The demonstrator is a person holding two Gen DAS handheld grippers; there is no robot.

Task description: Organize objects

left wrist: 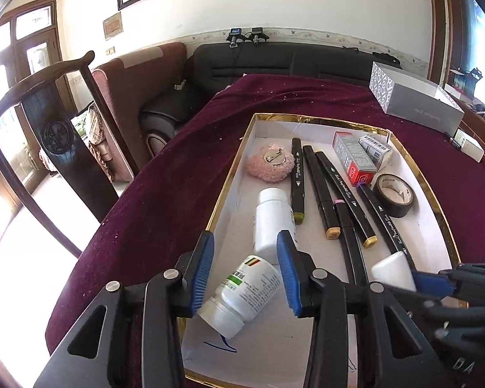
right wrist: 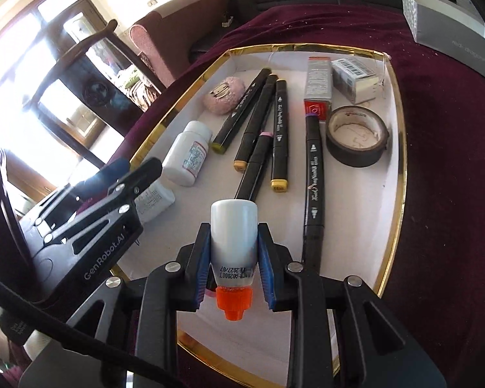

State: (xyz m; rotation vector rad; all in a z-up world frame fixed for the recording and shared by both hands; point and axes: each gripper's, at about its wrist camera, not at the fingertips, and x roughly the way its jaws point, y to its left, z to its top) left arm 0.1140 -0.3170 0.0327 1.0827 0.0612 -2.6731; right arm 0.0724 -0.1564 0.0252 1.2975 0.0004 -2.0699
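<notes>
A white tray with a gold rim (left wrist: pixel 230 174) lies on the maroon cloth. In the left wrist view my left gripper (left wrist: pixel 246 271) has its blue pads against a white medicine bottle with a green label (left wrist: pixel 245 291), which lies slanted over the tray's near end. From the right wrist view the same left gripper (right wrist: pixel 139 169) is at the tray's left rim (right wrist: pixel 165 119), over that bottle (right wrist: pixel 155 202). My right gripper (right wrist: pixel 233 231) is shut on a small white dropper bottle with an orange cap (right wrist: pixel 232 220), held above the tray's near middle. The right gripper (left wrist: pixel 436 283) also shows low on the right of the left wrist view.
Inside the tray lie a second white bottle (left wrist: pixel 271 223), several black markers (left wrist: pixel 321 190), a pink puff (left wrist: pixel 268 163), a roll of dark tape (left wrist: pixel 394 194) and two small boxes (left wrist: pixel 355 158). A grey box (left wrist: pixel 417 100) sits at the table's far right. A dark wooden chair (left wrist: pixel 61 135) stands to the left.
</notes>
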